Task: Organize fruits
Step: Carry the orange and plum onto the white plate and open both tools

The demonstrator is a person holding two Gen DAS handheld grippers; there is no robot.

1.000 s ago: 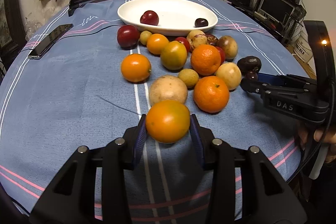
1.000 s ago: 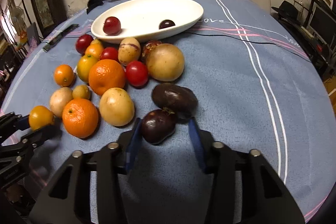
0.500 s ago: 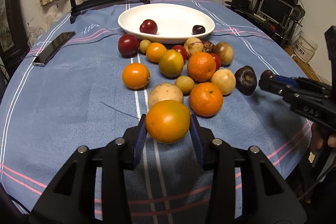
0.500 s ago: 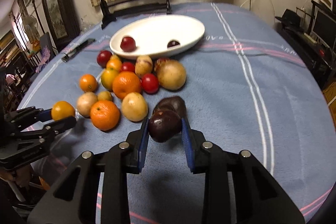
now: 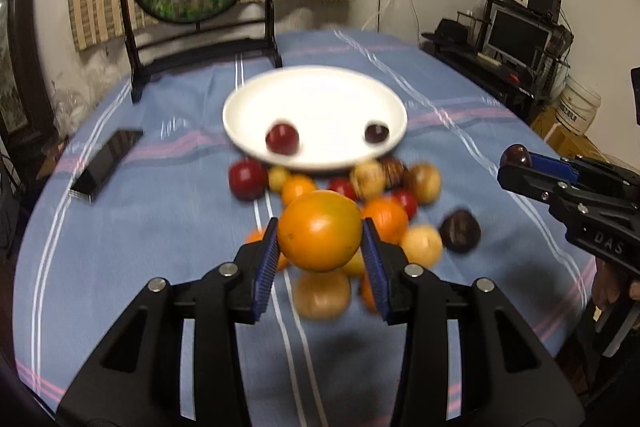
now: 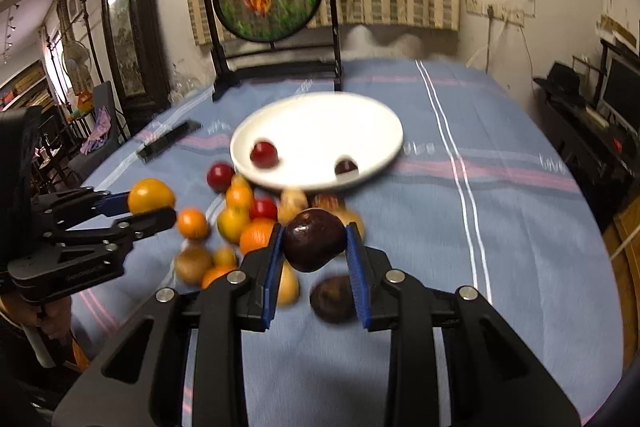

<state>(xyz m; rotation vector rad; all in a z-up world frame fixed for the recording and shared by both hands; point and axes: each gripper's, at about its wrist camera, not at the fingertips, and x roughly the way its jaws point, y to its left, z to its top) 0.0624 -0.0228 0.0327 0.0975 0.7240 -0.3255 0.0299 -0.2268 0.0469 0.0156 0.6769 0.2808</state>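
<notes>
Left wrist view: the left gripper [image 5: 320, 247] is clenched on a round orange fruit with a greenish top [image 5: 319, 230], blue fingers [image 5: 267, 269] pressing both sides. A second ago this fruit rested on the blue striped cloth surface [image 5: 160, 219], touching the near edge of the loose fruit pile [image 5: 340, 195]. It now hangs clear above the pile, with the shallow white oval plate [image 5: 320, 95] straight beyond. At right, the right gripper [image 5: 516, 167] holds a dark fruit at its tip, higher against the background than before.

Right wrist view: the right gripper [image 6: 314, 247] is clenched on a dark purple round fruit [image 6: 314, 239]. One second ago its fingers stood open around that fruit on the cloth; the grip has since closed and the fruit is off the surface. A second dark fruit [image 6: 332, 298] remains below.

Judgement: both picks are complete. Transfer to the plate, which carries one red fruit [image 6: 264, 154] and one dark fruit [image 6: 346, 167], is the pending step.
</notes>
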